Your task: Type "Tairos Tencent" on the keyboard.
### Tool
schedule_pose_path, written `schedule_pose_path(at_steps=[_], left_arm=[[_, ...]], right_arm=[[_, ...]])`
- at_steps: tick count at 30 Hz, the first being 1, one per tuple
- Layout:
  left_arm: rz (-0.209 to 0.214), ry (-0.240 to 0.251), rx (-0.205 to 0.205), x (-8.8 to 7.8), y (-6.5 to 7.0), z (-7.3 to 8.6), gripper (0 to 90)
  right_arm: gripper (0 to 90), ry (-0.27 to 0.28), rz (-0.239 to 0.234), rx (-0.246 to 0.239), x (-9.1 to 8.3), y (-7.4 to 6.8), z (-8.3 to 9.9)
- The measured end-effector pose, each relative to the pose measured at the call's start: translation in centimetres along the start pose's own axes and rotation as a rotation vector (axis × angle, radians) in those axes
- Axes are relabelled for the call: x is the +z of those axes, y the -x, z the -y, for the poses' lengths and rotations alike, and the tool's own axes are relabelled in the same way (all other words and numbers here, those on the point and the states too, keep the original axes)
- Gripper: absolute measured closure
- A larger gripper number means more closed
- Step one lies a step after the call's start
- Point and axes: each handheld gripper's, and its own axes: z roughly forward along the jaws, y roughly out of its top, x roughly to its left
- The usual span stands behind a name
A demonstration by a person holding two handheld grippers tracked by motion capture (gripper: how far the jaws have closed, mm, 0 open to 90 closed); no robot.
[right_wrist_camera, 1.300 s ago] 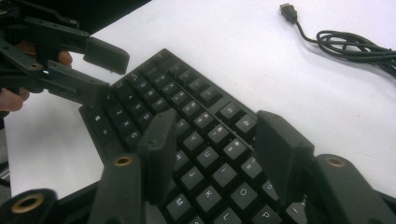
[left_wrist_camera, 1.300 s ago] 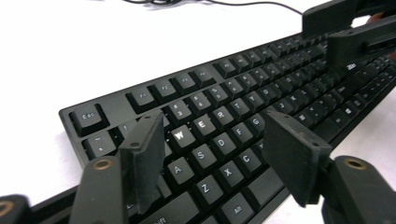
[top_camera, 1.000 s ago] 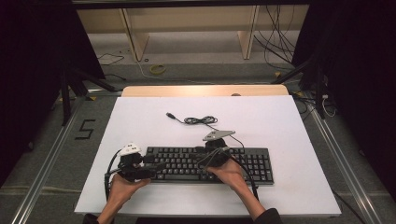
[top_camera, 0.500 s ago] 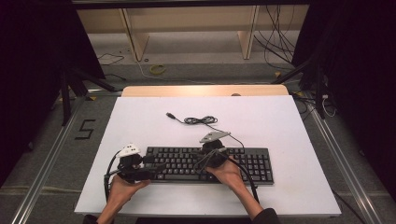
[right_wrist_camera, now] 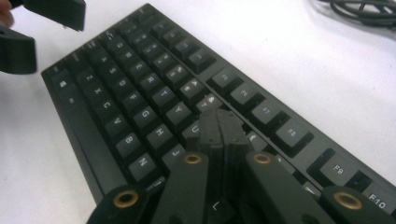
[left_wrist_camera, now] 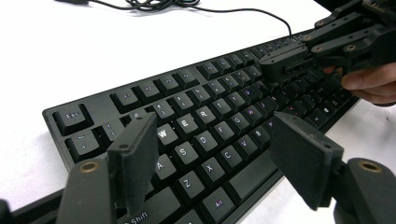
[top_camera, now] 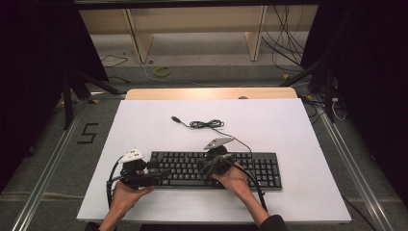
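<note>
Right gripper view: right gripper (right_wrist_camera: pixel 219 122) jaws together, just closed, nothing between, tips over keyboard (right_wrist_camera: pixel 140 100).
Left gripper view: left gripper (left_wrist_camera: pixel 219 154) jaws apart, keyboard's left keys beneath.

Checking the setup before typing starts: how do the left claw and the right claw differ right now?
The left claw has its jaws spread wide; the right claw has just closed its jaws together, nothing between them. The left claw hovers at the keyboard's left end, over the letter keys near W and S; the right claw points its tip at the middle keys, near U and J. Both are black, hand-held, and aimed at the same keyboard.
</note>
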Motion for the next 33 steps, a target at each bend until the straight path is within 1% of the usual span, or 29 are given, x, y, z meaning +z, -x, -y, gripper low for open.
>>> schedule_pose_path(at_steps=[12, 19, 21, 22, 24, 29, 31, 33], left_arm=[[0.000, -0.005, 0.001, 0.0, 0.0, 0.0, 32.4], [0.000, -0.003, 0.000, 0.0, -0.1, 0.0, 32.7], [0.001, -0.003, 0.000, 0.0, -0.1, 0.0, 32.7], [0.001, -0.003, -0.001, 0.0, -0.1, 0.0, 32.9], [0.001, -0.003, -0.004, 0.0, -0.1, 0.0, 32.9], [0.001, -0.001, -0.004, 0.0, -0.1, -0.1, 33.3], [-0.001, -0.001, -0.005, 0.1, -0.1, -0.1, 33.3], [-0.009, -0.006, 0.004, 0.1, -0.2, -0.1, 33.3]], right_arm=[[90.0, -0.014, 0.002, -0.005, 0.3, 0.0, 0.2], [90.0, -0.022, 0.001, 0.000, 0.5, 0.1, 0.3], [90.0, -0.037, 0.009, -0.006, 0.6, 0.0, 0.4], [90.0, -0.029, 0.011, -0.003, 0.7, 0.0, 0.5], [90.0, -0.030, 0.012, -0.013, 0.7, -0.1, 0.4], [90.0, -0.026, 0.012, 0.004, 0.5, 0.0, 0.3], [90.0, -0.003, 0.014, 0.012, 0.0, 0.1, 0.2], [89.7, 0.020, 0.014, 0.020, -0.4, 0.3, 0.1]])
